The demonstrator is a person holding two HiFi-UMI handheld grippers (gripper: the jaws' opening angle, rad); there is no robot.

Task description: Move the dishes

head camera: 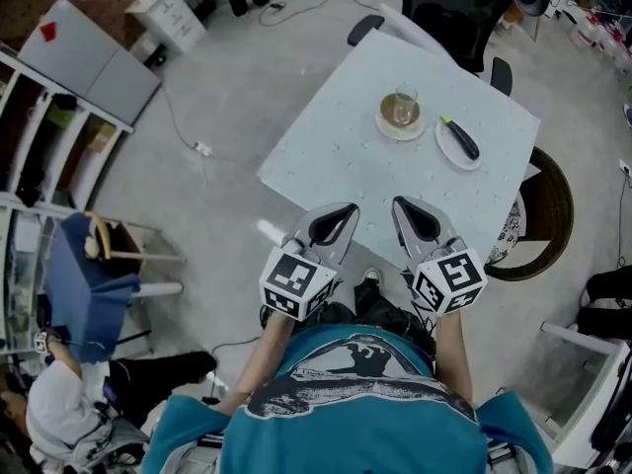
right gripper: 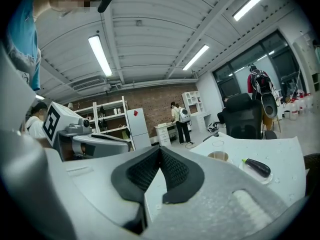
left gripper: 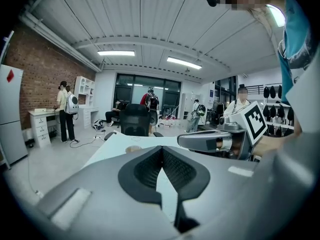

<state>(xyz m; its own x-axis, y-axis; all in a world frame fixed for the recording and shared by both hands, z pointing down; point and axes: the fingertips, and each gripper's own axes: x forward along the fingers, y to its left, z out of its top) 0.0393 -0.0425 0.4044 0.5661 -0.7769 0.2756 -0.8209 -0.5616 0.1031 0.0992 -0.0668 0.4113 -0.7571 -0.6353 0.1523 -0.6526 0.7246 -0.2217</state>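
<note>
- The left tool (head camera: 345,215) hangs over the near edge of the worktop (head camera: 326,156), jaws closed on nothing. This looks like the approach step.
- The right tool (head camera: 403,210) is beside it, also closed and empty.
- The dishes lie well ahead: a saucer (head camera: 387,126) with a glass (head camera: 405,102), and just right of it a plate (head camera: 446,146) with an aubergine (head camera: 461,139).
- The next move probably calls for reaching forward and opening the jaws at a rim.

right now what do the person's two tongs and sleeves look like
Both the left grey moulded tongs and the right grey moulded tongs have pointed shells lined with black ribbed pads. Each carries a white cube with black square markers. The person wears a teal short-sleeved T-shirt with a dark print.
</note>
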